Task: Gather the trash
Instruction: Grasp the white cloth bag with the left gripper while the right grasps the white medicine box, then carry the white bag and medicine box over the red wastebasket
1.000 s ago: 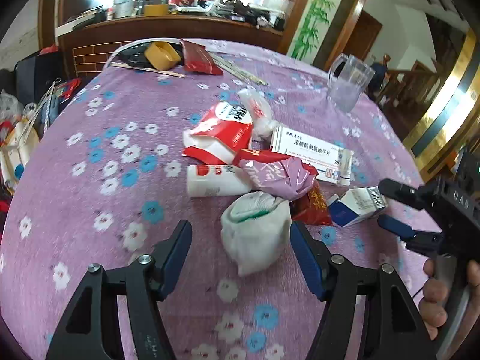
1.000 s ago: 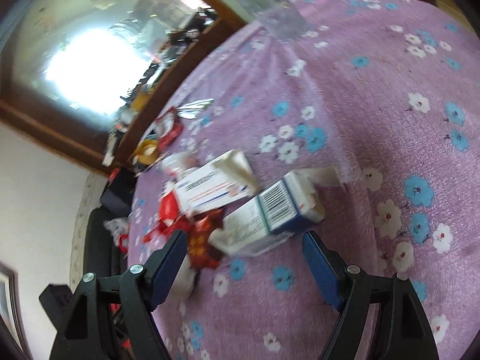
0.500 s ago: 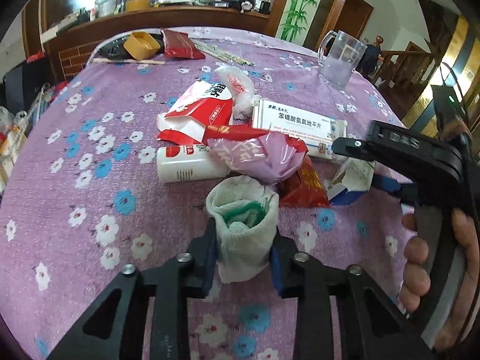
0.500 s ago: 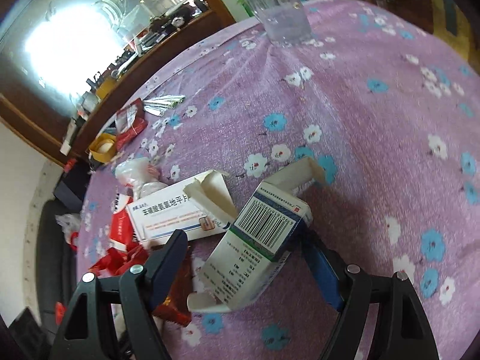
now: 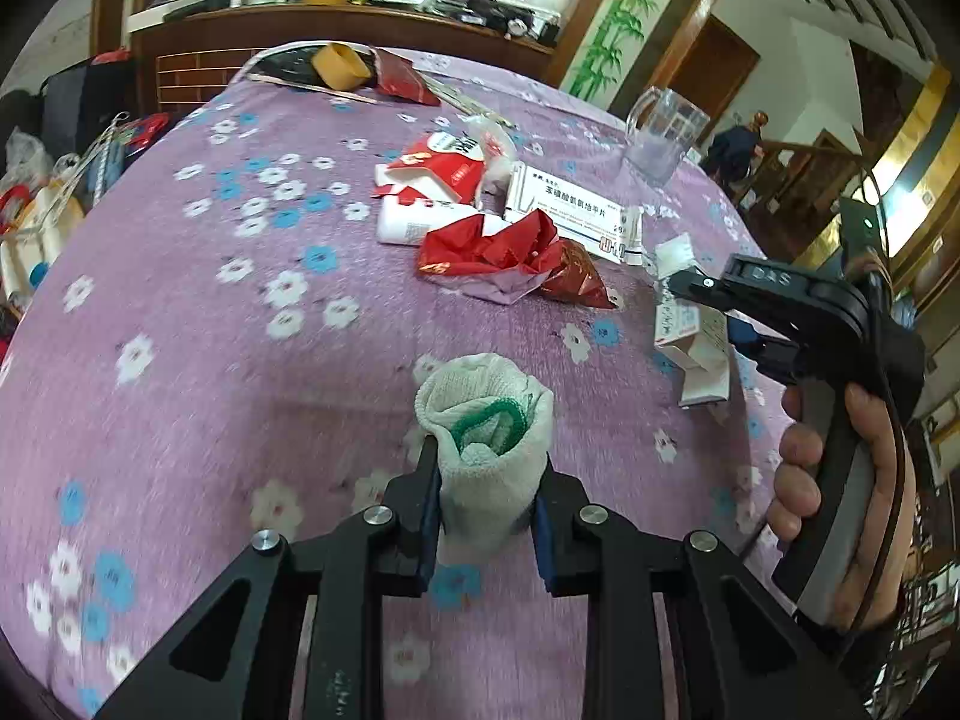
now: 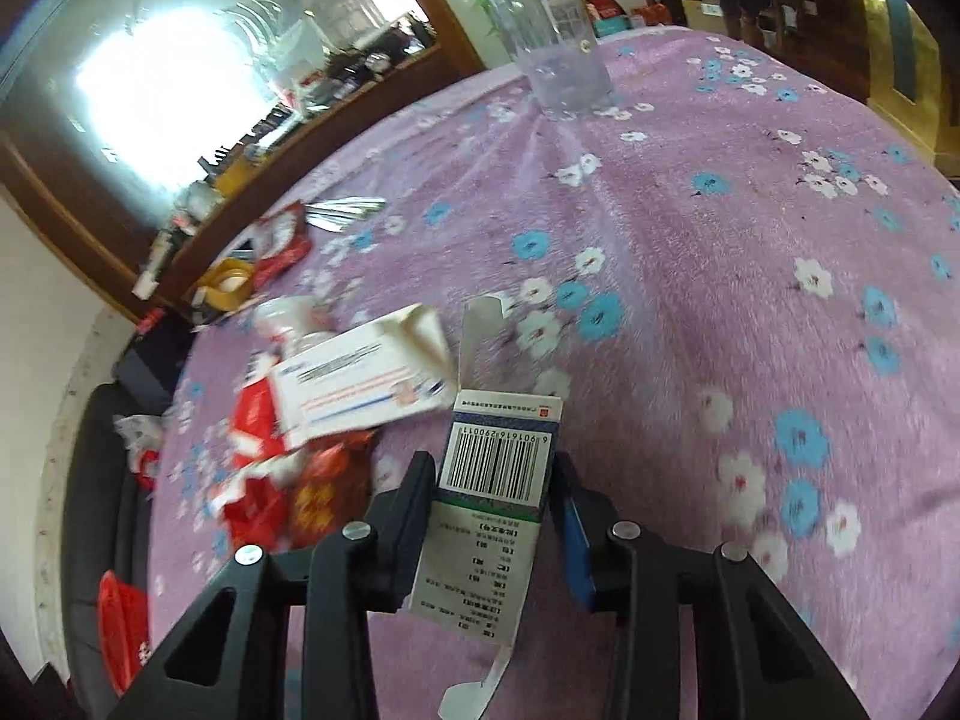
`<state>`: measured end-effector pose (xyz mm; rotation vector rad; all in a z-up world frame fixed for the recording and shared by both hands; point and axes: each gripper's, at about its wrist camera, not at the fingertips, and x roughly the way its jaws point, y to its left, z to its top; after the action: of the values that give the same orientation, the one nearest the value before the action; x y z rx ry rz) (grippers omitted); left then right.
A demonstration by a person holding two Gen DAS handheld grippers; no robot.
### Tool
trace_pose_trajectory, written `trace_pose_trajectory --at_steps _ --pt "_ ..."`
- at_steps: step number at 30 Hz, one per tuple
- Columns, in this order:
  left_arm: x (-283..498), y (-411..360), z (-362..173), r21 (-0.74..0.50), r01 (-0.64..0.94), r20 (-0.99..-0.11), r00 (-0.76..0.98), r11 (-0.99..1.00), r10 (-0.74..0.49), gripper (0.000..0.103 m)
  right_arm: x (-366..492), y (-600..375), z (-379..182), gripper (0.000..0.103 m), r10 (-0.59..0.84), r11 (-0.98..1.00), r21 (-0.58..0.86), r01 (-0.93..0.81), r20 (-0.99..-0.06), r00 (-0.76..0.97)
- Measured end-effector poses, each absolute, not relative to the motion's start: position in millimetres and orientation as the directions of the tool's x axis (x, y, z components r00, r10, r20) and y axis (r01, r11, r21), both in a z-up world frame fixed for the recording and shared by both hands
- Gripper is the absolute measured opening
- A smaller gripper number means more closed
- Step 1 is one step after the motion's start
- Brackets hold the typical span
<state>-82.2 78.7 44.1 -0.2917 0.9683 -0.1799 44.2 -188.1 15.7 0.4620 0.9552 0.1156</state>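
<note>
A wad of white cloth with green netting inside [image 5: 483,414] sits between the fingers of my left gripper [image 5: 487,456], whose jaws are closing with both pads pressing its sides. It is held near the front of the purple flowered tablecloth [image 5: 210,312], apart from the trash pile. My right gripper [image 6: 492,468] is closing on a small white and blue carton with a barcode [image 6: 501,450], its flap open at the far end. The left wrist view shows that carton [image 5: 690,330] at the right, in the right gripper held by a hand [image 5: 840,468].
The pile holds a crumpled red wrapper [image 5: 498,252], a long white medicine box [image 5: 570,213], a white bottle [image 5: 414,222] and a red and white pack [image 5: 438,168]. A clear mug [image 5: 660,138] stands behind it. A yellow tape roll [image 5: 339,66] lies at the far edge.
My left gripper closed on the cloth wad and drew it back from the pile. My right gripper closed on the carton, which now points straight ahead between the fingers.
</note>
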Motion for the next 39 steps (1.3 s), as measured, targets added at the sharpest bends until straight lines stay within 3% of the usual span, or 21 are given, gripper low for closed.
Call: trace_pose_trajectory --at_steps 16,39 --pt "-125 95 72 -0.392 0.016 -0.711 0.629 0.92 -0.314 0.027 -51 -157 79 0.041 0.488 0.832 0.524 -0.184 -0.532 0.692" --pt "-152 145 98 -0.484 -0.021 -0.624 0.709 0.875 -0.328 0.027 -75 -107 95 0.041 0.604 0.78 0.515 -0.356 -0.468 0.645"
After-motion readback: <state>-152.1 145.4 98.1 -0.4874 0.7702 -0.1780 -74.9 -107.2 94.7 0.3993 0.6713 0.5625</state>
